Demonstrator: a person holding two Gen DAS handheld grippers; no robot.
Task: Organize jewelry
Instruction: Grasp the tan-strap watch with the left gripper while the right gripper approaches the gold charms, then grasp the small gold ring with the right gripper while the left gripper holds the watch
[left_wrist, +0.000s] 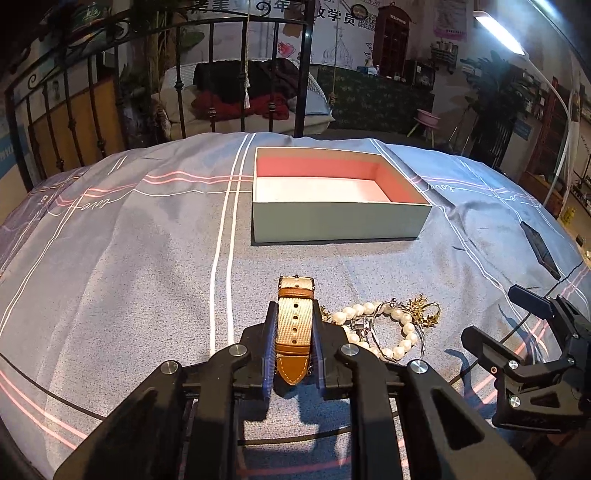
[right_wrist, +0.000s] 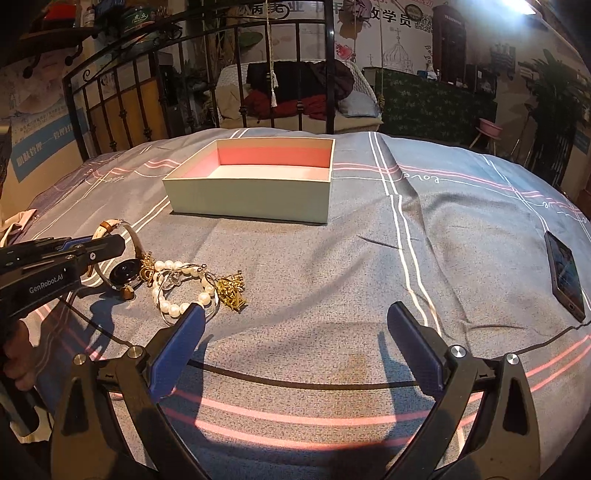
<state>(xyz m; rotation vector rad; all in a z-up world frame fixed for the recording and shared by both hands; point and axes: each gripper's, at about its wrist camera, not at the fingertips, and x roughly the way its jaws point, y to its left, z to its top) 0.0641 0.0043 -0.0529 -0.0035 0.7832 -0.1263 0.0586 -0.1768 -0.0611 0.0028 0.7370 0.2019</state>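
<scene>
My left gripper (left_wrist: 294, 314) is shut on the beige and tan strap of a watch (left_wrist: 295, 325); the watch's dark face (right_wrist: 127, 274) still lies on the bedspread. Beside it lie a pearl bracelet (left_wrist: 391, 332) with a thin silver ring, also seen in the right wrist view (right_wrist: 184, 284), and a gold ornament (right_wrist: 232, 291). An open pale green box (left_wrist: 332, 221) with a pink lining stands farther back, empty; it also shows in the right wrist view (right_wrist: 251, 201). My right gripper (right_wrist: 295, 317) is open and empty, just right of the jewelry.
A dark phone (right_wrist: 565, 275) lies on the grey-blue striped bedspread (right_wrist: 369, 258) at the right. A black iron bed frame (left_wrist: 177, 85) stands behind the bed. The left gripper's body (right_wrist: 55, 266) reaches in from the left edge.
</scene>
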